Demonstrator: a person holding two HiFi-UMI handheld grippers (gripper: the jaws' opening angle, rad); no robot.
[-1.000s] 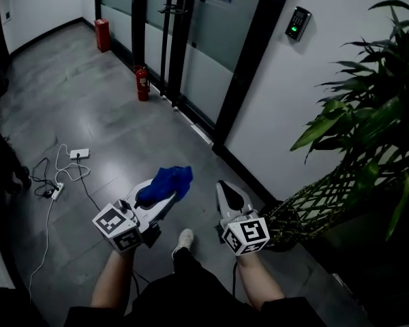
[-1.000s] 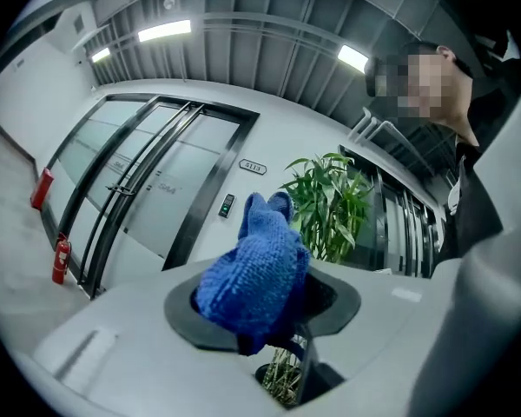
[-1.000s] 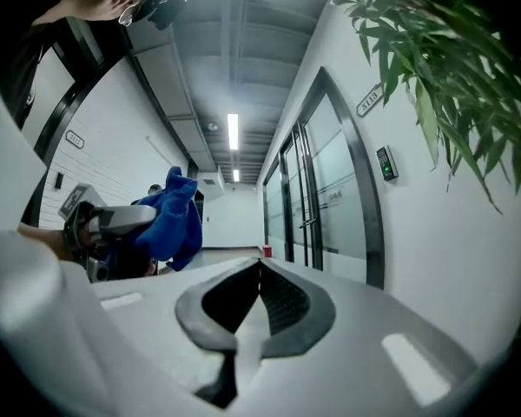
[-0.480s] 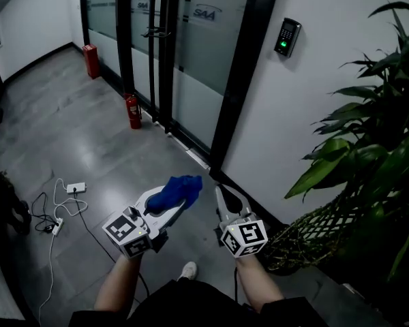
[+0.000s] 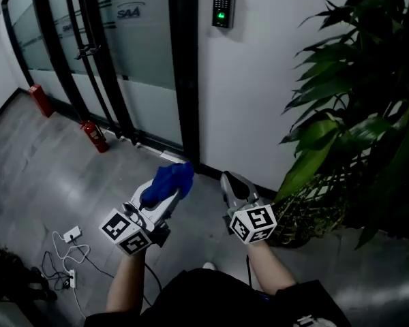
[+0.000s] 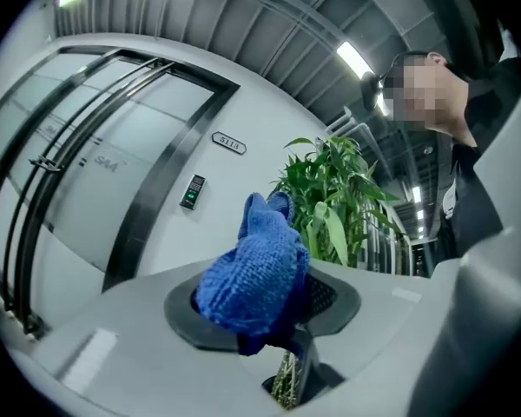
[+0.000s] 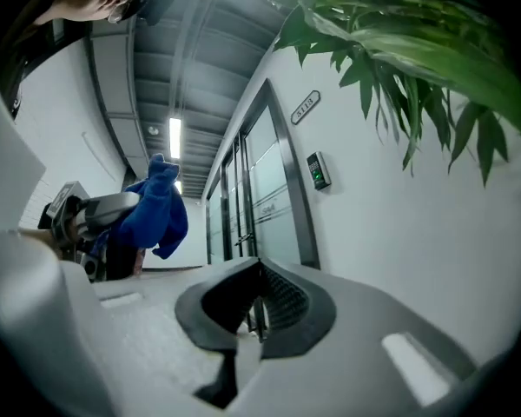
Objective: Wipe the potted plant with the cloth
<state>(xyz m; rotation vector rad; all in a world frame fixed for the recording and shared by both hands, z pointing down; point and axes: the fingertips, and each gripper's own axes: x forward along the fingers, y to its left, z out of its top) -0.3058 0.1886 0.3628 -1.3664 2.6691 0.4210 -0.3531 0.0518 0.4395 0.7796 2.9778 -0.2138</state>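
Note:
The potted plant [image 5: 358,107] with long green leaves fills the right of the head view, and its woven lattice base [image 5: 307,213] stands on the floor by the white wall. A blue knitted cloth [image 5: 169,180] is bunched at the tip of my left gripper [image 5: 165,193], which is shut on it. In the left gripper view the cloth [image 6: 256,272] covers the jaws, with the plant [image 6: 330,202] behind it. My right gripper [image 5: 230,181] is held beside the left one, shut with nothing in it, just left of the plant's base. Its pads [image 7: 278,302] meet, with leaves [image 7: 399,50] overhead.
Glass doors with black frames [image 5: 180,67] run along the left wall, and a keypad [image 5: 223,7] is mounted beside them. A red fire extinguisher [image 5: 95,136] stands by the doors. Cables and a power strip [image 5: 71,236] lie on the grey floor at lower left.
The view has swung right, so the plant now looms larger and closer. Both grippers have moved nearer the wall and the plant's base. The cloth stays in the left gripper.

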